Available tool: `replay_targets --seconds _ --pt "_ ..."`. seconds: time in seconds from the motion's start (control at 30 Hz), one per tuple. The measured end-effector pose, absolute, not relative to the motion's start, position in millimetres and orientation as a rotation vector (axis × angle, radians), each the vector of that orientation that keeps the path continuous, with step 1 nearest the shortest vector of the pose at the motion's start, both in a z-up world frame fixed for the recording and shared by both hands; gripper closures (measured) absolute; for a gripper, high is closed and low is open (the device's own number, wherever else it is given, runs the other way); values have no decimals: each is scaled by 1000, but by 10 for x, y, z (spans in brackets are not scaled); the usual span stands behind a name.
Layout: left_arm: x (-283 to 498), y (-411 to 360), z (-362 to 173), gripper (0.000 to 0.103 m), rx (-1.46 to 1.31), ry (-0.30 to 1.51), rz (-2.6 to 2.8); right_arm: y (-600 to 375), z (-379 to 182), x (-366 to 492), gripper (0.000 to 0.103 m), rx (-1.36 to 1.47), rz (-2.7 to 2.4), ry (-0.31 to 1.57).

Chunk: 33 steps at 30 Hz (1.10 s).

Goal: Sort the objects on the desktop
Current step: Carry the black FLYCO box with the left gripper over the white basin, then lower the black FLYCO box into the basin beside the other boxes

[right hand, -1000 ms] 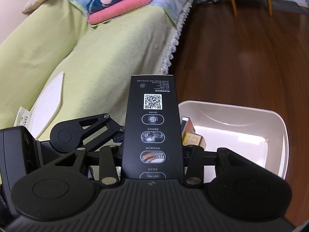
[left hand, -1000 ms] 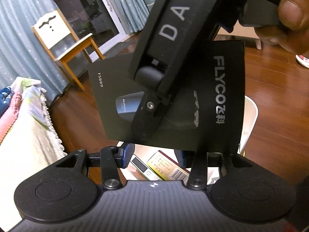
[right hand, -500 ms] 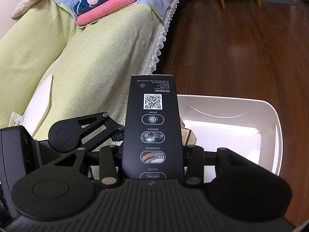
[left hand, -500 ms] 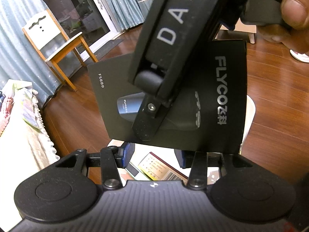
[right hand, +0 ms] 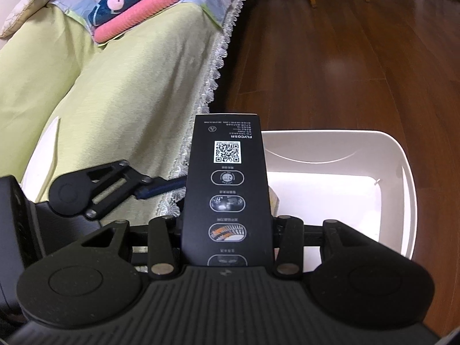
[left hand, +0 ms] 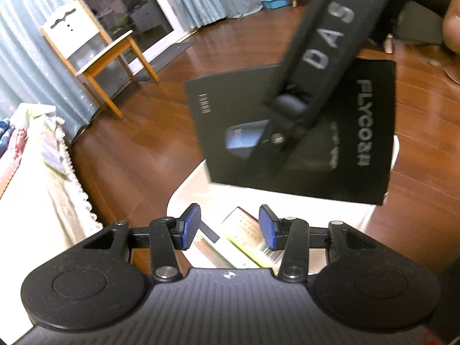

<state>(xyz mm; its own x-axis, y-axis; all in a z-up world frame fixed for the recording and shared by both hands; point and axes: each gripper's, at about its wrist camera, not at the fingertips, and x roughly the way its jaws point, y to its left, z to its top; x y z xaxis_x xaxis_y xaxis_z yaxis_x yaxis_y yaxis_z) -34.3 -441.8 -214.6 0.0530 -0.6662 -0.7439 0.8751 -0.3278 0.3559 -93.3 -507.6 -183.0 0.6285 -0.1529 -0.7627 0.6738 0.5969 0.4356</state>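
My right gripper is shut on a black FLYCO box and holds it upright, narrow QR-code side toward the camera. In the left wrist view the box's broad face hangs over the far part of a white bin, with the right tool's DAS-lettered arm across it. My left gripper is open over the bin's near part, its blue pads apart and holding nothing. A barcoded booklet lies in the bin. The right wrist view also shows the bin and the left gripper.
A sofa with a yellow-green cover and folded pink blanket stands left of the bin. Dark wooden floor surrounds the bin. A wooden chair stands by the curtains. A person's hand grips the right tool.
The black box and right gripper have drawn away from the left camera, up and to the right. The left gripper has shifted away left. More of the bin shows in both views.
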Motion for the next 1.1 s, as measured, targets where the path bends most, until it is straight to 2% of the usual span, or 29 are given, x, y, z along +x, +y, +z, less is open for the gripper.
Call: replay_targets --seconds 0.6,1.1 --pt "30 -4606 -2212 52 1105 351 -1399 -5334 -2431 -853 64 787 -678 851" --pt "395 -4817 -2427 52 1259 381 -1284 -5465 -2993 -571 64 843 -731 916"
